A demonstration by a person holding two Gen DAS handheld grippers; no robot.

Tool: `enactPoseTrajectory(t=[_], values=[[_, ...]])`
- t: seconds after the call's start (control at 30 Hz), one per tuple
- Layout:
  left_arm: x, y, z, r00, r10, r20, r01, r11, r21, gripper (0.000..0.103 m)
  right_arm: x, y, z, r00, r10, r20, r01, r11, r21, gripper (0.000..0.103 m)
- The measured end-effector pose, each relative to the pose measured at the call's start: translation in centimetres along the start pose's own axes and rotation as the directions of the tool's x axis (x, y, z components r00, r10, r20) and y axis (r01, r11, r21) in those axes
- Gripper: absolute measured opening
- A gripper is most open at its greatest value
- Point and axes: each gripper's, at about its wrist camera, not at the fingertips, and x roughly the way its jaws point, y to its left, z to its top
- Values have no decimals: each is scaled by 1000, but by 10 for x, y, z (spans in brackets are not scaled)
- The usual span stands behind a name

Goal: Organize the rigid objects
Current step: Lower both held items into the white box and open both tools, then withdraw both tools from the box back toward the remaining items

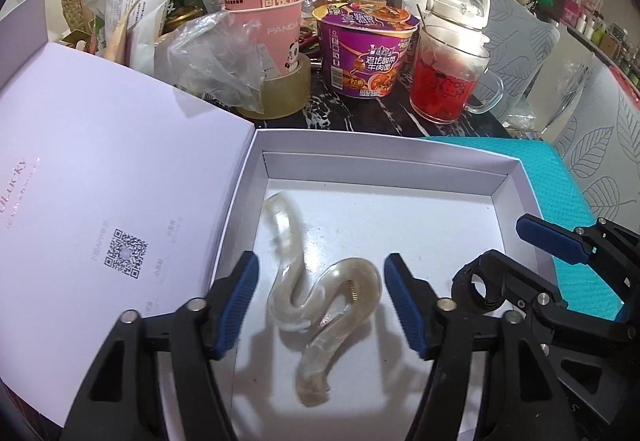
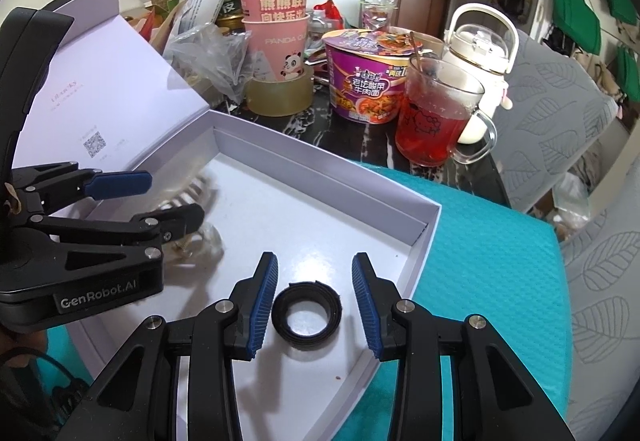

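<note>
Black ring (image 2: 307, 315) and clear dispenser (image 1: 320, 305) in white box (image 1: 384, 161)

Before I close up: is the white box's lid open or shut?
Open. The lid is folded back at the box's left, its printed inside showing, and the box interior is exposed.

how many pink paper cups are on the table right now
2: the upper pink cup is nested in the lower pink cup, which stands in the tape roll. More may hide in the clutter.
</note>
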Motion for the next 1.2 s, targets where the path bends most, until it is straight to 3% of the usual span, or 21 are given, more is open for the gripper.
enactPoseTrajectory(t=[0.47,0.97,1.13,1.2], values=[[-37,-4,3,998,-11,61,12,1000,-27,67,-27,0,2,1000,-1,31,0,1000,19,39],[-125,-17,-5,984,2,178,1,1000,-20,67,-108,-3,-2,992,-49,117,46,999,29,39],[-156,-22,-12,977,13,212,-11,1000,-15,68,-142,-2,-9,987,-49,154,44,998,38,62],[-167,-24,-16,976,20,218,-16,1000,-18,74,-156,-2,-12,983,-58,172,51,998,44,78]])
